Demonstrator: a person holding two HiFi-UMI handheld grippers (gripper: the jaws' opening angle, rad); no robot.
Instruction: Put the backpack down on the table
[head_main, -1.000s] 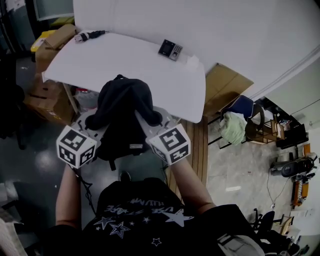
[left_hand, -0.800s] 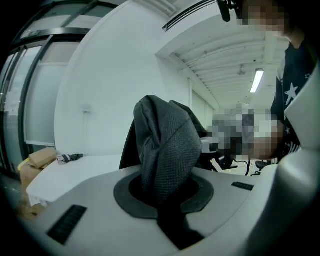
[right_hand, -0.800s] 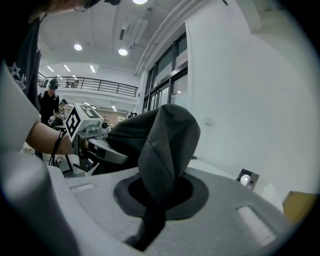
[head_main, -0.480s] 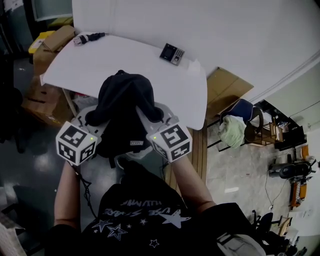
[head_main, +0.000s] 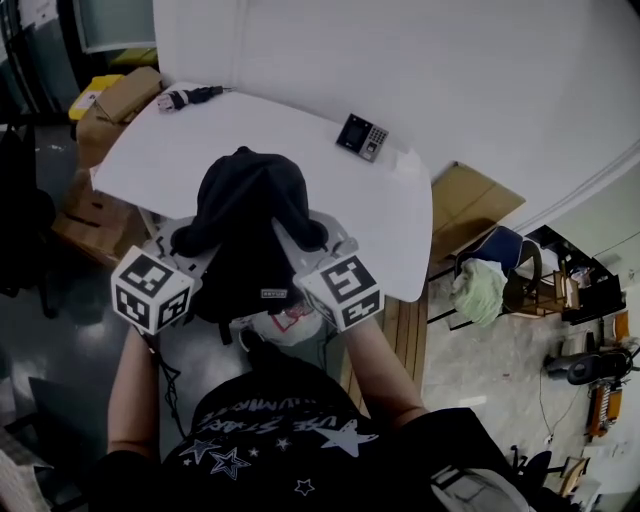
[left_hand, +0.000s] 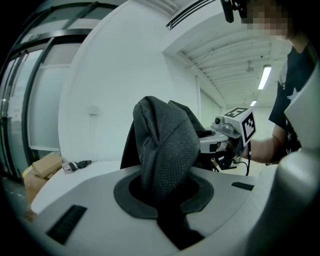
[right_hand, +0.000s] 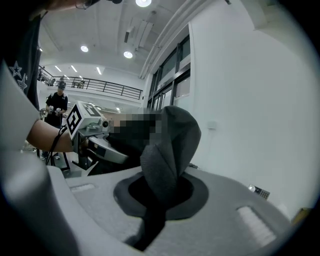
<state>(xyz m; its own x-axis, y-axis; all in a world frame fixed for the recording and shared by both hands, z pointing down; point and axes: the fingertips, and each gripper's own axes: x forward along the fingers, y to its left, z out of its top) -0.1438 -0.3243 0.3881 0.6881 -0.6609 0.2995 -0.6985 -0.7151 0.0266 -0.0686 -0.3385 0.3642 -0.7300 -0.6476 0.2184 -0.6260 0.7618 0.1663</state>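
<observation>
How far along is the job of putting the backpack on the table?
Done: the left tool and the right tool are each shut on the backpack, which is off the floor. In hand: it hangs at the table's near edge. Left: set it on the table and let go.

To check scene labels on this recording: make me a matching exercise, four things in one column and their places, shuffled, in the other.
Things:
1. backpack
2. keypad
3. plug
4. box

Places:
A. on the table, far right, near the wall
B. off the table, to its left
C. in the air at the table's near edge
D. on the table's far left corner

Pairs: 1-C, 2-A, 3-D, 4-B
</observation>
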